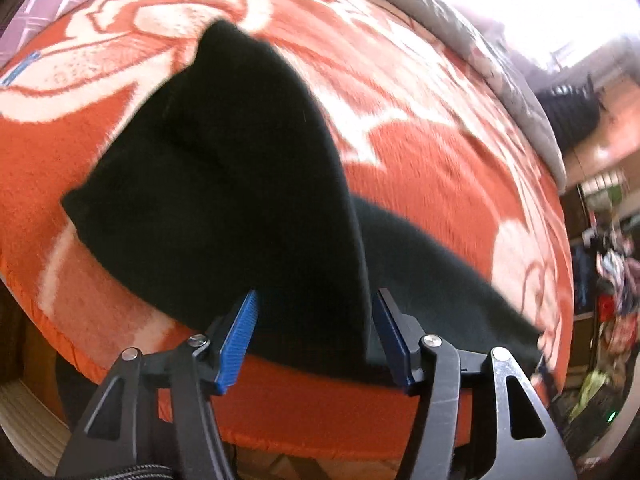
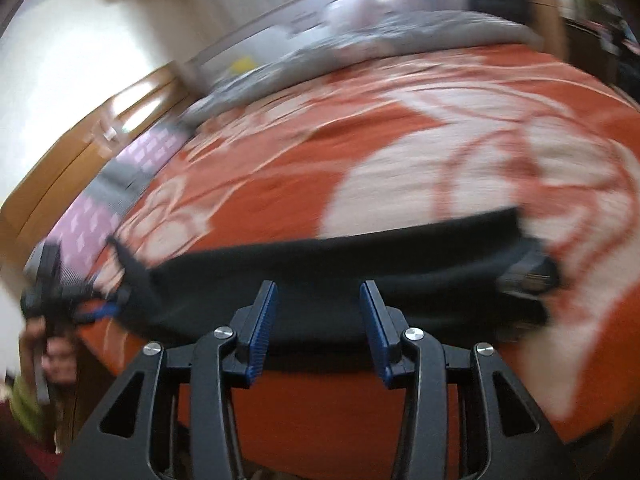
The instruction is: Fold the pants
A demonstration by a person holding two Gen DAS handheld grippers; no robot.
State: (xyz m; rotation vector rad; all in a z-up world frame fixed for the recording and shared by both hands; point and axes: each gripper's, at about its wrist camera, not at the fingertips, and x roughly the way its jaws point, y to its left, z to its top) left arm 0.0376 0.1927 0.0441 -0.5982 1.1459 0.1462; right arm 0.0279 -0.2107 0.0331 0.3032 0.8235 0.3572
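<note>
Although both views are smeared by blur, the near ground is plain enough: the left gripper (image 1: 314,334) is spread wide, its blue pads either side of the near edge of the black pants (image 1: 224,184), pinching nothing. The right gripper (image 2: 316,322) is likewise spread, poised at the near edge of the pants (image 2: 360,276), and holds nothing.

The pants lie on the orange blanket (image 1: 440,168), close to the bed's front edge. From the right wrist they read as a long low band running left to right across the gripper's line, so their long axis lies crosswise to it. In that same view the left gripper (image 2: 96,308) shows at the band's far left end, where a flap of cloth stands up. From the left wrist, the cloth runs forward and away in a raised, doubled slab, with a flatter part trailing to the right.

Each gripper is at its own part of the near edge; neither is clearly nearer. Further off lie grey bedding (image 2: 400,36) and a wooden cabinet (image 2: 80,144).
</note>
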